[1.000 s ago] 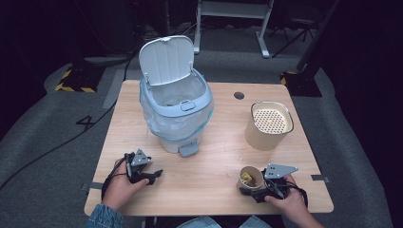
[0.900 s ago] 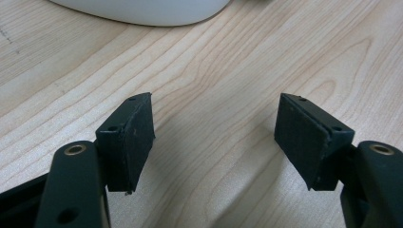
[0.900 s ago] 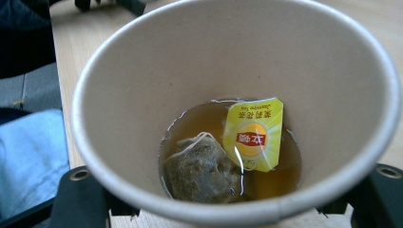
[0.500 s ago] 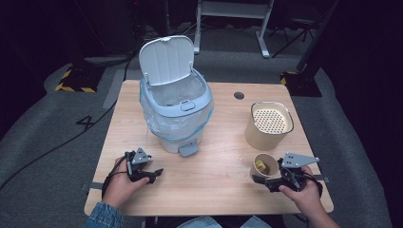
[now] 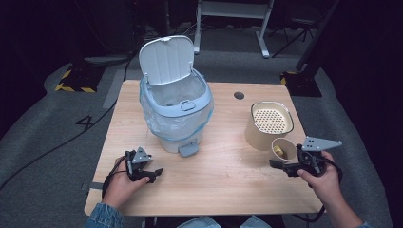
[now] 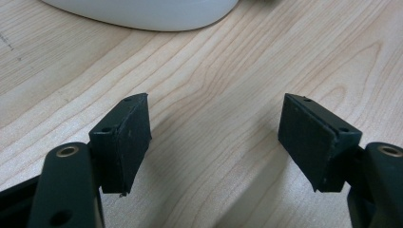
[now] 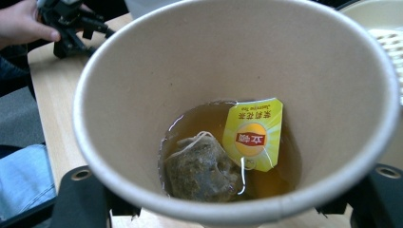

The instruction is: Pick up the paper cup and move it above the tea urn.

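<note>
Right gripper [image 5: 280, 164] clamps a paper cup [image 7: 237, 109] of tea with its teabag [image 7: 202, 168], beside the strainer pot [image 5: 268, 124]; emptying remains. Left gripper [image 5: 151, 173] rests, jaws apart.

Left gripper [image 5: 151, 173] rested low near bin [image 5: 177, 114], jaws spread wide. Right gripper [image 5: 280, 165] clamped on cup [image 5: 281, 149], well right of bin.
</note>
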Demonstrator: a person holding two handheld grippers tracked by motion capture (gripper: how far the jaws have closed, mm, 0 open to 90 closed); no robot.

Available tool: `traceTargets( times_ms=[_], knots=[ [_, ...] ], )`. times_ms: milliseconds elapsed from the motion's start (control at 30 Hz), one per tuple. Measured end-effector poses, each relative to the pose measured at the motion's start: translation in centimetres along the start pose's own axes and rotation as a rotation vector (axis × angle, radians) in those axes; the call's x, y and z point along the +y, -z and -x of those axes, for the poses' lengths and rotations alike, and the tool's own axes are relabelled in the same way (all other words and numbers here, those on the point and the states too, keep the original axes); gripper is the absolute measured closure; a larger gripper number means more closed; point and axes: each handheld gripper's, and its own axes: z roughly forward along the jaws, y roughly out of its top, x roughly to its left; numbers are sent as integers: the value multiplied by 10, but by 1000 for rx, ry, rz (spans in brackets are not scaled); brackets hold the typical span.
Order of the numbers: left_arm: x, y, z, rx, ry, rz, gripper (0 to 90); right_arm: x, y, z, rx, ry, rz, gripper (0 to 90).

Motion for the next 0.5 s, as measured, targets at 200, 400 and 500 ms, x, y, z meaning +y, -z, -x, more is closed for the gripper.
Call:
traceTargets(
  times_ms=[200, 400, 500],
  knots=[
    [0, 0, 0, 0, 0, 0, 267, 14, 11, 23, 7, 16, 4, 295],
    [0, 0, 0, -1, 1, 0, 267, 27, 19, 40, 2, 7, 5, 295],
    [0, 0, 0, -2, 3, 0, 267, 34, 25, 49, -17, 4, 11, 295]
  ],
)
